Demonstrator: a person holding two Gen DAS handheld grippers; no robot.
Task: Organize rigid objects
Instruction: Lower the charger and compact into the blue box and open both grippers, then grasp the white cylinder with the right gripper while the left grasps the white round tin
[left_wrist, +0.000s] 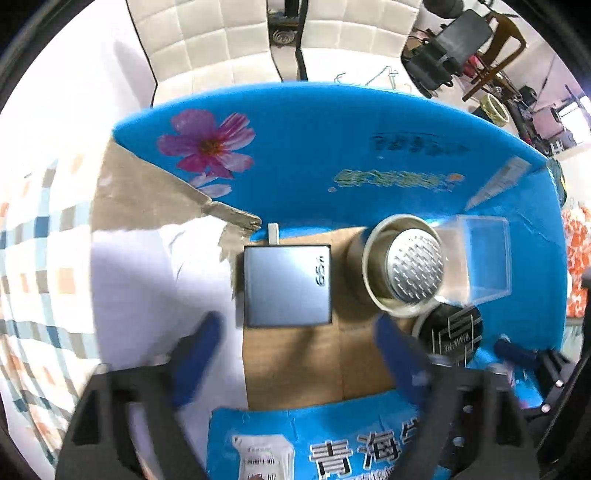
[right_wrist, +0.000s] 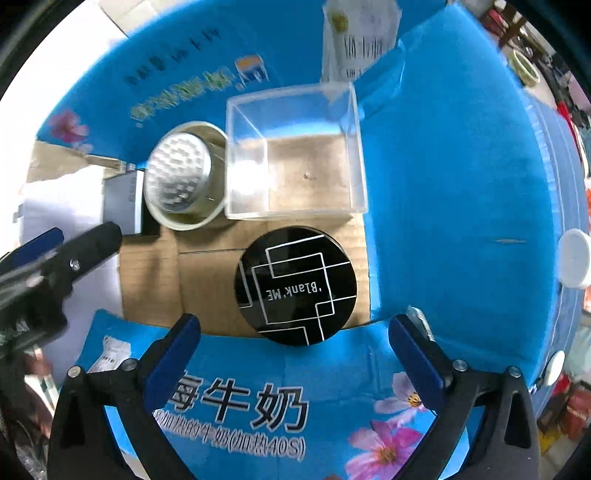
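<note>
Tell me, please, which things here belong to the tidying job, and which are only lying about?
Belonging to the job:
- blue carton
- grey charger
- metal cup
- clear plastic box
- black round tin

Only lying about:
- checked cloth
- white cushion
- tape roll

1 charger (left_wrist: 286, 286), 1 tin (left_wrist: 402, 271), 1 clear box (right_wrist: 295, 151), 1 black compact (right_wrist: 295, 286).
</note>
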